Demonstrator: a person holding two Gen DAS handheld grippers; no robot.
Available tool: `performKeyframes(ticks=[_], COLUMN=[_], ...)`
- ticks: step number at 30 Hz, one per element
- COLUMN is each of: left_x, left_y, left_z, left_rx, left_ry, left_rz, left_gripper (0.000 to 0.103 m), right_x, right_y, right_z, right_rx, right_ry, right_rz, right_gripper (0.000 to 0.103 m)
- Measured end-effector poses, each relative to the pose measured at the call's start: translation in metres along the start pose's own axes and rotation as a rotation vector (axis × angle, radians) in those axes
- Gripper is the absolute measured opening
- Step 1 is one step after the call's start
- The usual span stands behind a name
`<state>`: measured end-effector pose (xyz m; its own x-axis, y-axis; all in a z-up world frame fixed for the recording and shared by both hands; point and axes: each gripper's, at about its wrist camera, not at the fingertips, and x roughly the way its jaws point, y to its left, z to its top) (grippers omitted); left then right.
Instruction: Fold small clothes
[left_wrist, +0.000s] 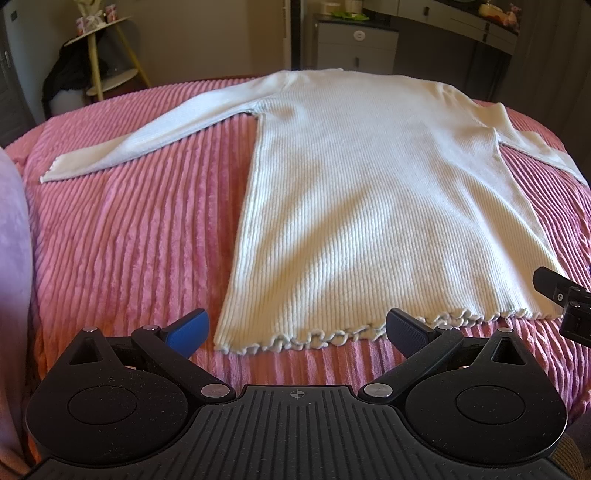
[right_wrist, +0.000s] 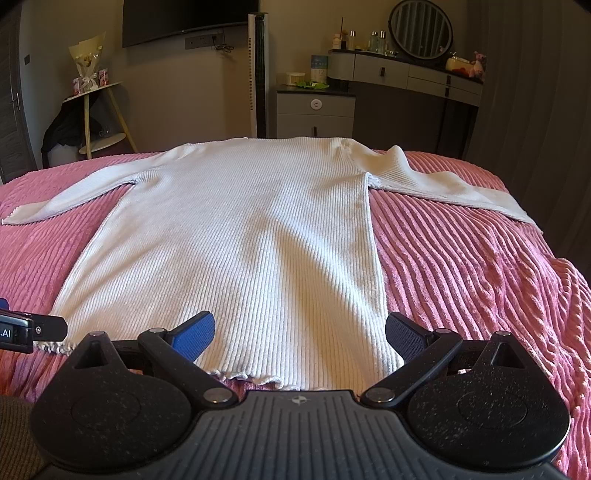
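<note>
Both grippers, left (left_wrist: 297, 328) and right (right_wrist: 300, 332), I hold spread at the hem; sweater (left_wrist: 354, 192) stretches lengthwise away on the bed (left_wrist: 129, 229)

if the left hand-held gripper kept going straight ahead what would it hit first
Most likely the ruffled hem of the white sweater, which lies between the open left hand-held gripper fingers; depth is hard to judge.

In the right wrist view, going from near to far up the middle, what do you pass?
Right gripper → ruffled hem → white ribbed sweater → pink bedspread far edge → grey drawer unit → wall.
</note>
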<state>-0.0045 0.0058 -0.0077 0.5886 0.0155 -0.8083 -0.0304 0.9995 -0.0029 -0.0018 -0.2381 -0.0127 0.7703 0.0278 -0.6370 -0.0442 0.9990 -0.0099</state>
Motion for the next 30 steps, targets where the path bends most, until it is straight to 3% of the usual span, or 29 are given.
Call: performKeyframes(ticks=[30], left_x=[0.0046], left_y=[-0.0034], left_z=[0.0058], left_rx=[-0.009], left_ry=[0.027], left_rz=[0.001], left_gripper=[0.103], right_x=[0.0040], right_y=[0.0016], right_z=[-0.0034], right_rx=[-0.008], right_ry=[0.007], right_rz=[0.012], right_gripper=[0.099])
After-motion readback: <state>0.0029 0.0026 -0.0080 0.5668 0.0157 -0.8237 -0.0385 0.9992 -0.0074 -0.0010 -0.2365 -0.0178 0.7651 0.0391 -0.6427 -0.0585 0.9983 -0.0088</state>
